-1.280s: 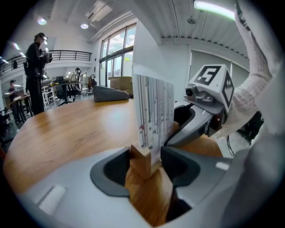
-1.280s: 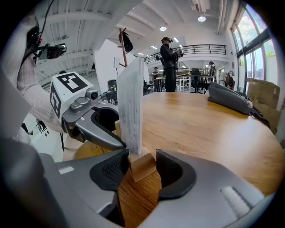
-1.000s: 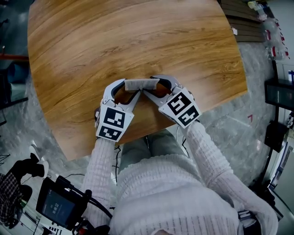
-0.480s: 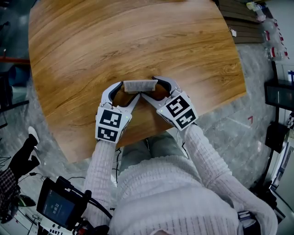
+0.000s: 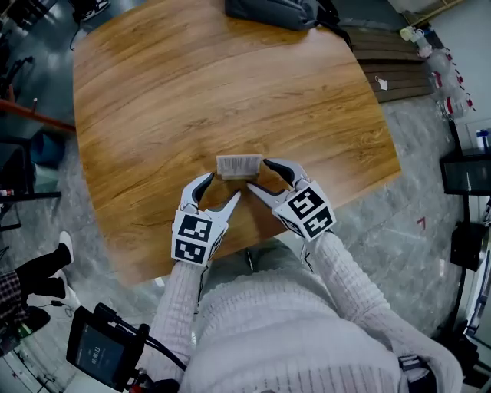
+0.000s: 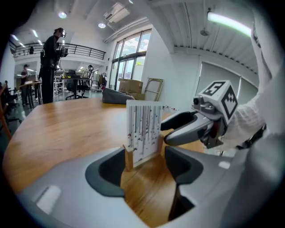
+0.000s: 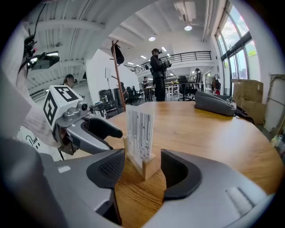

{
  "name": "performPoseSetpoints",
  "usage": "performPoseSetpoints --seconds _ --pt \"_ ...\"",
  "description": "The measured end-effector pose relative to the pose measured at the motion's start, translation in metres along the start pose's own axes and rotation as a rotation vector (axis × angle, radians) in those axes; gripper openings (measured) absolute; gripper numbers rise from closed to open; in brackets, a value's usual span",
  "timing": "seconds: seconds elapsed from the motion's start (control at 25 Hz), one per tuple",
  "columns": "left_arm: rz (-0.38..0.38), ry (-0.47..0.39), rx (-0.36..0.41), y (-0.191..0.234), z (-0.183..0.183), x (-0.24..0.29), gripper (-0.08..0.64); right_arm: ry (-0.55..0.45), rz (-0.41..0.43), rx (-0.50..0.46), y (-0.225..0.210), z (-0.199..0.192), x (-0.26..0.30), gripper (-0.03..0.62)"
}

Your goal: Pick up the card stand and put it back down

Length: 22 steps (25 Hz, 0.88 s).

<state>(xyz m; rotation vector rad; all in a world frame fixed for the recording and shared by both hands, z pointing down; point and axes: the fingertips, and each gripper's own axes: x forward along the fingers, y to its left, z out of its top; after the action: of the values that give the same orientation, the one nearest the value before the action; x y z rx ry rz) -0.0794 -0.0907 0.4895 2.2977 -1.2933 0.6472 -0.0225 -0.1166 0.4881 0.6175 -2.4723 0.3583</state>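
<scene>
The card stand (image 5: 239, 166) stands upright on the wooden tabletop (image 5: 192, 92), not far in from the edge nearest the person who works the tools. It is a small block of pale wood with a white card set in its slot, and the card is printed with thin dark vertical streaks. It rests on its own base, and nothing lifts it.

The left tongs (image 5: 223, 186) come at it from the near left and the right tongs (image 5: 257, 173) from the near right, so their tips point in towards the two ends of the stand. Both pairs gape wide, and their jaws have just been opening. In the left gripper view the stand (image 6: 143, 133) sits just ahead of the left tongs (image 6: 144, 160), in line with the gap, and the pads do not press on it. The right tongs (image 6: 167, 133) show beyond it, spread apart too. In the right gripper view the stand (image 7: 140, 142) sits the same way at the mouth of the right tongs (image 7: 142, 171), free of both pads, with the left tongs (image 7: 112, 142) open behind it.

White knitted sleeves (image 5: 341, 276) run back from the marker cubes. A dark bag (image 5: 276, 11) lies at the far edge of the tabletop. A person (image 7: 159, 73) stands well beyond it in the hall.
</scene>
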Motion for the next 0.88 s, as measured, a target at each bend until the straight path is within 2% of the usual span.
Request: performPoseSetpoints --seconds 0.12,0.24,0.32,0.48,0.6,0.72,0.88 --pt "-0.006 -0.019 0.005 -0.008 0.007 -0.006 0.263 -0.046 0.001 0.032 0.002 0.008 -0.010 0.248" --pt "-0.029 -0.065 0.001 -0.017 0.024 -0.014 0.198 -0.094 0.028 0.049 0.011 0.021 -0.019 0.212" --pt "-0.035 -0.106 -0.002 -0.017 0.037 -0.016 0.189 -0.129 0.041 0.040 0.015 0.032 -0.024 0.170" --pt "0.001 -0.160 0.021 -0.014 0.050 -0.025 0.137 -0.188 0.044 0.028 0.021 0.049 -0.038 0.058" --pt "-0.008 -0.199 0.042 -0.019 0.061 -0.033 0.085 -0.227 0.036 0.011 0.021 0.061 -0.045 0.010" --pt "-0.002 -0.238 0.076 -0.023 0.074 -0.040 0.009 -0.247 0.051 -0.005 0.024 0.068 -0.048 0.000" --pt "-0.024 -0.281 0.102 -0.031 0.086 -0.043 0.008 -0.270 0.077 0.003 0.027 0.072 -0.052 0.000"
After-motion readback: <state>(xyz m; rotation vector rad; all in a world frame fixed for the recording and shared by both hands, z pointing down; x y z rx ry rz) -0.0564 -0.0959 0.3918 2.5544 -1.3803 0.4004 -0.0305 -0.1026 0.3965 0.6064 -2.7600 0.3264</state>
